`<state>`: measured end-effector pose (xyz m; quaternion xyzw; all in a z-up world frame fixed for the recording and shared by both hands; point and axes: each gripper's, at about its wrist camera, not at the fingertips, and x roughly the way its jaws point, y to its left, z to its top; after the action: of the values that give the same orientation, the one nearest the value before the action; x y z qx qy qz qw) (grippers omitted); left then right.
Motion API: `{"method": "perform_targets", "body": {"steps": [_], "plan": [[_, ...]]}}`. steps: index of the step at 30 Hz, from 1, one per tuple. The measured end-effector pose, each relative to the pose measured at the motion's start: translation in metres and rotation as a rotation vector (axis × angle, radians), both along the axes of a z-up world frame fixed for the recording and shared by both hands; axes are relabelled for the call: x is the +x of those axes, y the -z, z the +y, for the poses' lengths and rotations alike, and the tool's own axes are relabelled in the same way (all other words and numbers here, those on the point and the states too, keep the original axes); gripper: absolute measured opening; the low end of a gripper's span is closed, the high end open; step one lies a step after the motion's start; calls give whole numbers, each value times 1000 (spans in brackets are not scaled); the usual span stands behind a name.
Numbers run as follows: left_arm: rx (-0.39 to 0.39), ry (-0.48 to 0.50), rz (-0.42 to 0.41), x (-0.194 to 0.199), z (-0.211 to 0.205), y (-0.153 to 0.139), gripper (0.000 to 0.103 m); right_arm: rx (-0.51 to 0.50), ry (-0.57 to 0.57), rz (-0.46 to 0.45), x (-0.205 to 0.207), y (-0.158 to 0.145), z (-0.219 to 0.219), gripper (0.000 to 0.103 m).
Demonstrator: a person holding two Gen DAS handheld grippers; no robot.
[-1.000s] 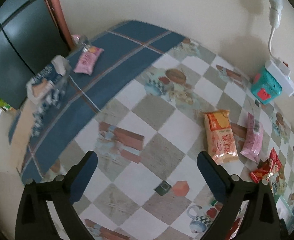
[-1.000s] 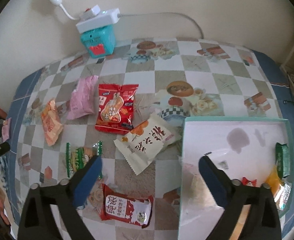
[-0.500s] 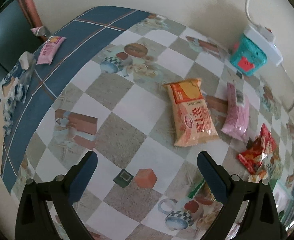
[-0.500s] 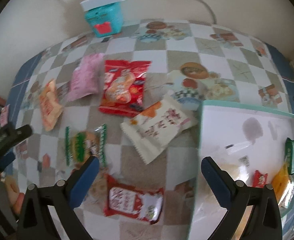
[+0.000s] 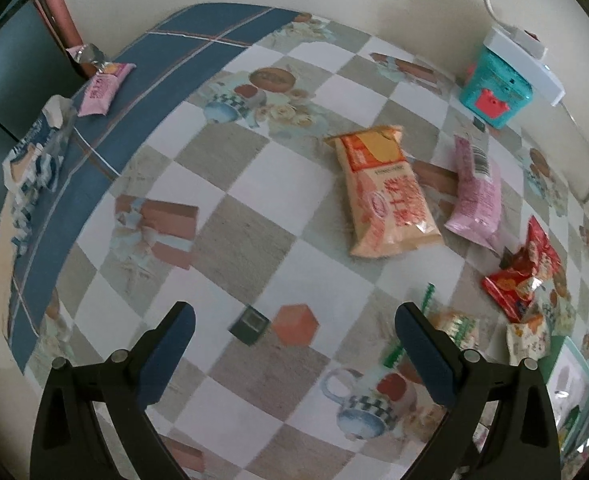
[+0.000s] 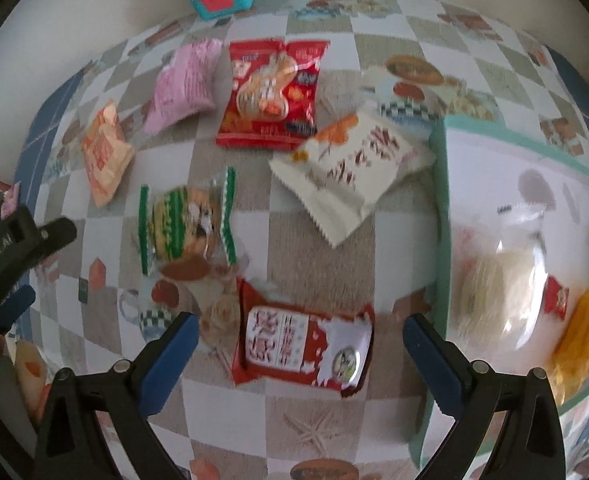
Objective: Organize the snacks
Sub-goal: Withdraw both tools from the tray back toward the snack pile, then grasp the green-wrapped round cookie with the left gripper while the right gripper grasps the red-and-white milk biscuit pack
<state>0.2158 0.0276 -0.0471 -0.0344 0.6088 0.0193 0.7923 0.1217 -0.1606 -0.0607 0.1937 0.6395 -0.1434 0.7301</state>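
Observation:
Snack packs lie on the checked tablecloth. In the right wrist view: a red-and-white pack (image 6: 302, 350) between my open right gripper's (image 6: 296, 346) fingers, a green-striped pack (image 6: 186, 220), a white pack (image 6: 352, 174), a red pack (image 6: 272, 94), a pink pack (image 6: 182, 86) and an orange pack (image 6: 104, 154). A white tray with a teal rim (image 6: 440, 216) on the right holds several snacks. My left gripper (image 5: 294, 338) is open and empty above the cloth, short of the orange pack (image 5: 386, 192) and pink pack (image 5: 474, 190); it also shows in the right wrist view (image 6: 22, 240).
A teal box (image 5: 494, 94) with a white power strip (image 5: 524, 62) stands against the wall. A small pink pack (image 5: 104, 88) and a blue-white bag (image 5: 34, 152) lie at the table's far left edge (image 5: 18, 272).
My left gripper has swung right, bringing the orange and pink packs closer. My right gripper has moved forward and down over the red-and-white pack.

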Motion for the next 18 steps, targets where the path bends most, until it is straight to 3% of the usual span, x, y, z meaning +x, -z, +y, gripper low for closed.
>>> {"method": "perform_targets", "body": {"steps": [7,13,18], "plan": [[-15,58,37,-6,-16,8,100,14,39,33,-10,15,7,101],[-88,65,62,-4,-21,14,100,22,82,18,-18,14,-10,76],[-110,135,65,-5,-45,17,100,14,82,1,-16,8,-16,71]]}}
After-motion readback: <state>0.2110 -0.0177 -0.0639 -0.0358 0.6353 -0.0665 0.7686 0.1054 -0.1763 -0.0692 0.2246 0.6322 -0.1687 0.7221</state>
